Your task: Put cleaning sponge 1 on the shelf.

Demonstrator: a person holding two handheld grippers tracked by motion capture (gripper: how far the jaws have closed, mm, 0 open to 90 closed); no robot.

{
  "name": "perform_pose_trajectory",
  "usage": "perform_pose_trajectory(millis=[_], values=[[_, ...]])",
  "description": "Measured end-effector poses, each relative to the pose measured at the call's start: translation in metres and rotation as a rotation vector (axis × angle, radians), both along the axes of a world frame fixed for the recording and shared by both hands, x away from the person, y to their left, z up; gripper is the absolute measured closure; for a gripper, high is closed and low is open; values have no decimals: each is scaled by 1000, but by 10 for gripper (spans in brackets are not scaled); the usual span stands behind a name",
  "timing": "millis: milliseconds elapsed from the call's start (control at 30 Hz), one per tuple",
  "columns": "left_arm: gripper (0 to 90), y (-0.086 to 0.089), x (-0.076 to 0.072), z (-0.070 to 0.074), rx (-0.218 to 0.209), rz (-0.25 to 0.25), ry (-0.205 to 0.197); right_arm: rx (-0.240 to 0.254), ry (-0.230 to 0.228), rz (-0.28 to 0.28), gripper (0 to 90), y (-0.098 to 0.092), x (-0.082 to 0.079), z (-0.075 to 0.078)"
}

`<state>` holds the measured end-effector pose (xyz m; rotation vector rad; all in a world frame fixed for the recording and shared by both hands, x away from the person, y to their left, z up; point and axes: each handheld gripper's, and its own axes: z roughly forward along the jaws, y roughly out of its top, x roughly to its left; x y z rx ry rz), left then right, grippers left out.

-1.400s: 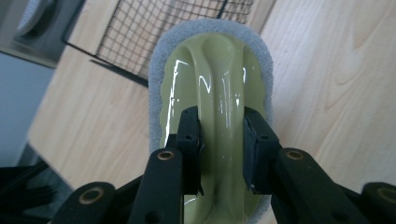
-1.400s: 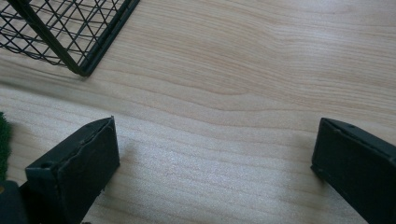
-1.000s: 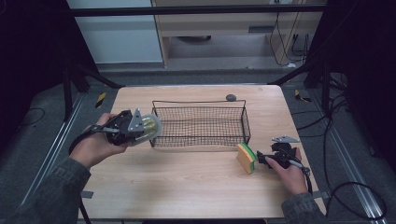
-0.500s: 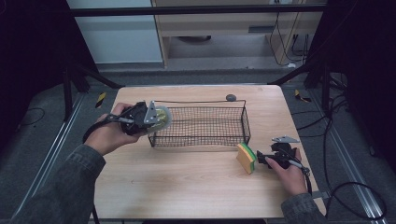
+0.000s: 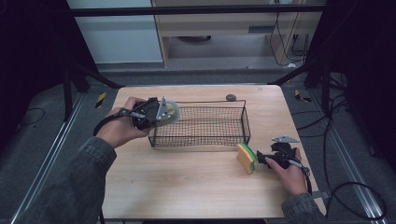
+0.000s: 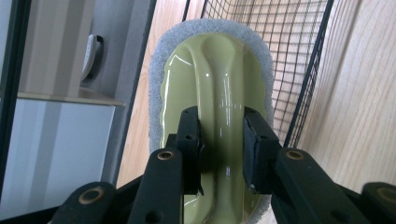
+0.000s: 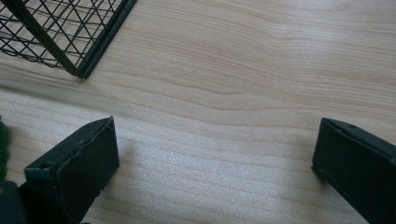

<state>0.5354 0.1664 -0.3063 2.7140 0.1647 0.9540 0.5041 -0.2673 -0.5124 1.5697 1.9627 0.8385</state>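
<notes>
Left gripper (image 5: 163, 112): your left hand (image 5: 122, 128) holds it at the left end of the wire basket (image 5: 201, 125), about level with the rim; jaws pinched on the scrub brush (image 5: 170, 112).
Scrub brush: pale green glossy handle with a grey-white pad around its edge. High view gives just a round pale blob at the basket's left end, can't tell from there if it is over the rim or beside it.
Left gripper view: your two black pads (image 6: 189, 140) press either side of the raised ridge down the middle of the scrub brush (image 6: 212, 93); basket mesh (image 6: 299, 51) sits right behind and beside it, bare table to the right.
Right gripper (image 5: 261, 158): your right hand (image 5: 292, 175) rests it low at the table's (image 5: 187, 186) right side, pointing at the sponge (image 5: 246, 157).
Sponge: yellow with a green layer, standing on edge just off the basket's front right corner.
Right gripper view: jaws spread wide, nothing but wood grain between them; a sliver of green at the far left edge beside one jaw, basket corner (image 7: 70, 42) top left. Touching the sponge or not: can't tell.
Small dark object (image 5: 230, 97): on the table behind the basket, too small to name.
</notes>
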Motion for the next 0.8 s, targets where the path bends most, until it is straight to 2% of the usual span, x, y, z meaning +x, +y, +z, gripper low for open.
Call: perform_pose_trajectory(millis=[133,333,500,533,600,667,800], values=[[710,-5,3,-1,14,-16,-3,-12,-8,8,7,-1,0,-1],[709,-7,6,3,4,-25,-4,-8,-5,5,7,0,0,0],[710,-10,9,-3,13,-29,-12,-10,-5,9,7,-1,1,0],[709,-10,10,-4,4,-27,-6,-9,-4,9,7,0,1,0],[709,-11,11,-6,17,-27,-10,-2,-2,6,7,0,1,0],[710,-12,11,-7,0,-26,-12,-2,-2,6,7,0,1,0],[709,-14,12,-12,-3,-20,-7,-5,-2,7,7,0,1,0]])
